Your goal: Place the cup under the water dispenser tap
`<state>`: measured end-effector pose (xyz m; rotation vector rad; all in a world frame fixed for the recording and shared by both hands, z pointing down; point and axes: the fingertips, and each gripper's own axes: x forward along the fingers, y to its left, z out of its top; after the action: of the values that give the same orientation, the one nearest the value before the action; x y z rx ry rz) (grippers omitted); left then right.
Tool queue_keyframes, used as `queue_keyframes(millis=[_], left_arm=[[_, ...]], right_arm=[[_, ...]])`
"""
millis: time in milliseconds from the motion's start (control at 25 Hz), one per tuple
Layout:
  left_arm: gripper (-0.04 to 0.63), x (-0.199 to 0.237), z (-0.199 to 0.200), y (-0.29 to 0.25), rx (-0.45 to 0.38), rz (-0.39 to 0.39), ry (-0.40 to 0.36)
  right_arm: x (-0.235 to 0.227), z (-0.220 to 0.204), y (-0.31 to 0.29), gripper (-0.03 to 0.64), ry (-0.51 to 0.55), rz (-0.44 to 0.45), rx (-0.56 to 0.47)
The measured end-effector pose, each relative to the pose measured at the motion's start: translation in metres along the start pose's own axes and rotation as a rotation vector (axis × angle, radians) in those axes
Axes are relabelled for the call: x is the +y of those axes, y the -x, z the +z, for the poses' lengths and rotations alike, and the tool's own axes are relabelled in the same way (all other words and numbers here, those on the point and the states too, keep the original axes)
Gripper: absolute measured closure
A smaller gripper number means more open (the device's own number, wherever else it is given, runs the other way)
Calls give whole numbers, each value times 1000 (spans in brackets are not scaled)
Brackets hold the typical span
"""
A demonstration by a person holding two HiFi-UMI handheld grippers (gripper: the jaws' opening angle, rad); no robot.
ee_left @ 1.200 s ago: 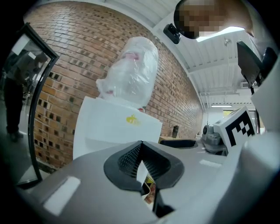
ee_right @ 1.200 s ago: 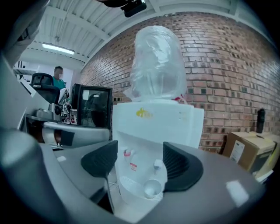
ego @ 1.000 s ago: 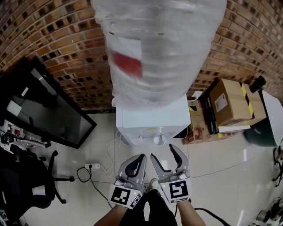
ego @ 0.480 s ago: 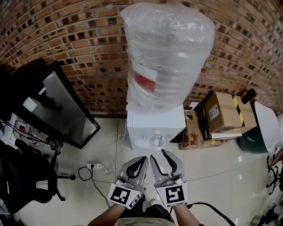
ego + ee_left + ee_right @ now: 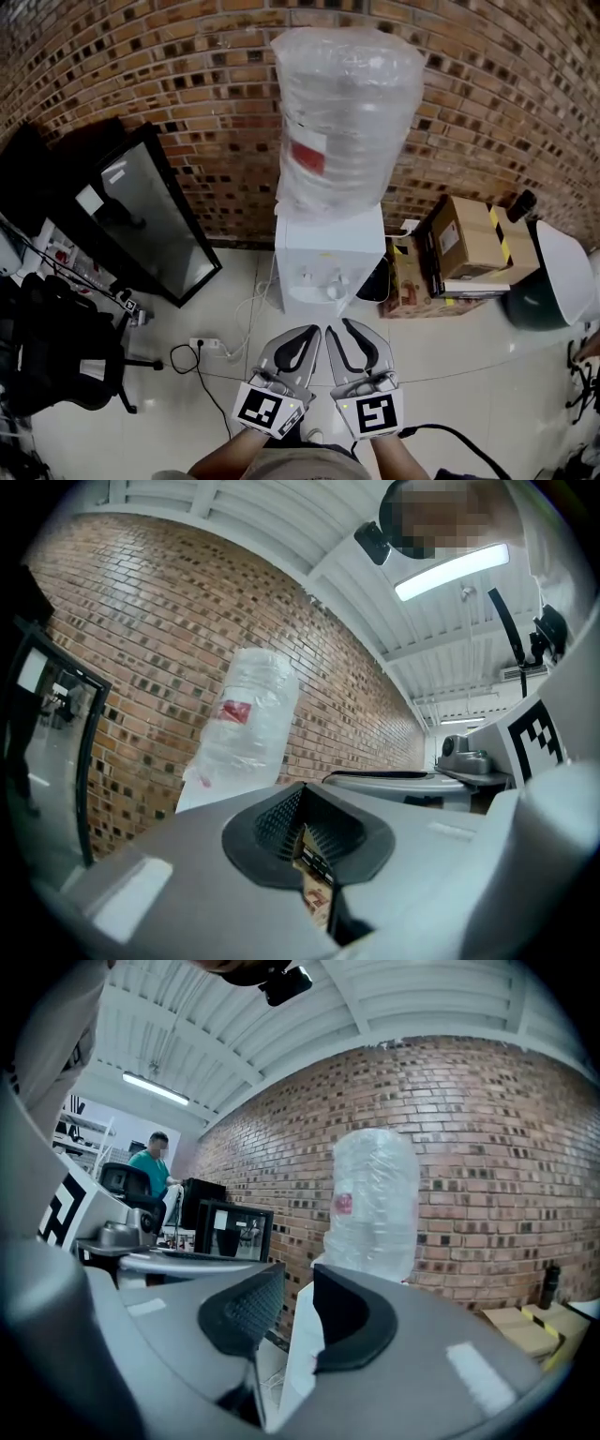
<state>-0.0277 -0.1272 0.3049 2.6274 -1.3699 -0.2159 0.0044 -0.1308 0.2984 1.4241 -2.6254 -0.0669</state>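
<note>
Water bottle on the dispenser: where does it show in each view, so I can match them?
Head view: bottle top centre, above the white dispenser.
Left gripper view: bottle left of centre.
Right gripper view: bottle right of centre.
Shared landmark: the brick wall behind it.

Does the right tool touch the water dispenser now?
Apart. In the right gripper view the water dispenser stands well ahead of the right tool, whose jaws have just been closing on nothing.

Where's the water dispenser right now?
Centre of the head view: the white water dispenser stands against the brick wall, between the black glass panel on its left and the cardboard boxes on its right.
</note>
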Motion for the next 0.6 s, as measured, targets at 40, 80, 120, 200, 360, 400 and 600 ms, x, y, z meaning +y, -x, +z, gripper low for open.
queue_keyframes(millis=[40,80,120,200,360,400,600], left_arm=[[603,-6,2,6,-9,5,-5],[603,-12,4,12,-16,10,-9],[603,-18,6,18,-22,15,-12],[603,-30,8,30,-29,23,-15],[603,-58,11,52,-40,32,-29],[603,-65,12,58,-45,34,-35],[603,-97,15,84,-66,51,-54]], right_arm=[[2,2,8,511,5,4,-6],[5,4,16,514,12,9,-12],[9,5,24,518,17,15,-18],[14,8,40,525,23,23,-27],[22,13,74,538,29,28,-41],[25,14,82,543,31,30,-47],[37,17,123,552,38,46,-73]])
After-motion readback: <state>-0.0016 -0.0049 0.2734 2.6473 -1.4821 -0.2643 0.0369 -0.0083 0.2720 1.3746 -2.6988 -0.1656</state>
